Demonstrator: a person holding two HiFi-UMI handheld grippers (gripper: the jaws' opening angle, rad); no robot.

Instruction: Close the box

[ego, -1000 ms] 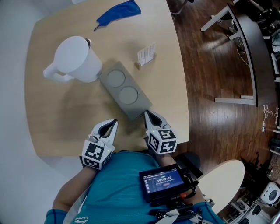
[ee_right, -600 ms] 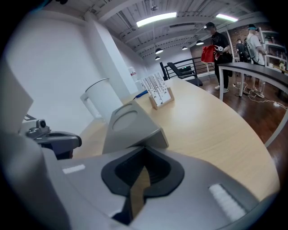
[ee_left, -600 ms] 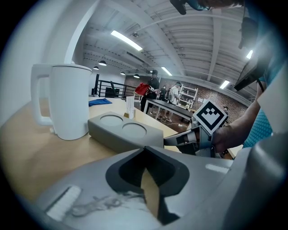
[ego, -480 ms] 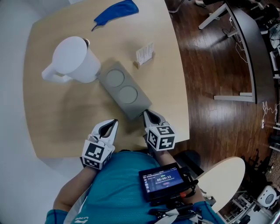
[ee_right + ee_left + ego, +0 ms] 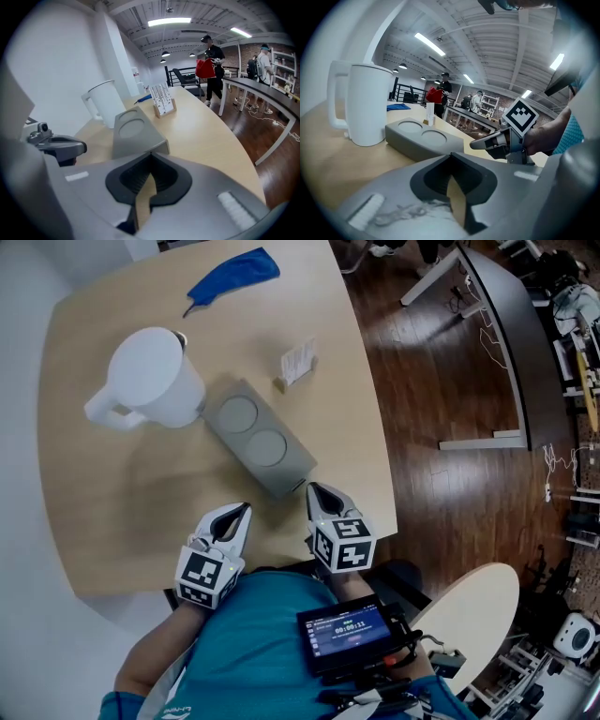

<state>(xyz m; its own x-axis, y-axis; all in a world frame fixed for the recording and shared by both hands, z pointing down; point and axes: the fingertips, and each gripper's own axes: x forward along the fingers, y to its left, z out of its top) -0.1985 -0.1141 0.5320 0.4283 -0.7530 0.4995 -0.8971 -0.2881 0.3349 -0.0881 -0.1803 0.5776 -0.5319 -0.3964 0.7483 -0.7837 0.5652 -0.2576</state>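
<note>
The grey box (image 5: 256, 435) lies flat on the round wooden table (image 5: 112, 512), its top face showing two round recesses; no lid stands up. My left gripper (image 5: 243, 509) hovers over the table's near edge, shut and empty, left of the box's near end (image 5: 418, 140). My right gripper (image 5: 310, 488) is shut and empty too, its tips just short of the box's near right corner (image 5: 136, 133). In the left gripper view my own jaws (image 5: 451, 154) point at the box, with the right gripper (image 5: 474, 145) off to one side. The right gripper view looks past its jaws (image 5: 151, 153) at the box.
A white pitcher (image 5: 147, 379) stands touching the box's far left side. A small card holder (image 5: 296, 363) sits beyond the box, and a blue cloth (image 5: 230, 276) lies at the far edge. The table's right edge (image 5: 380, 446) drops to a wooden floor. People stand in the background.
The head view has shifted, so everything sits slightly left and up. The right gripper has drawn back a little from the box's near corner. Both grippers stay shut.
</note>
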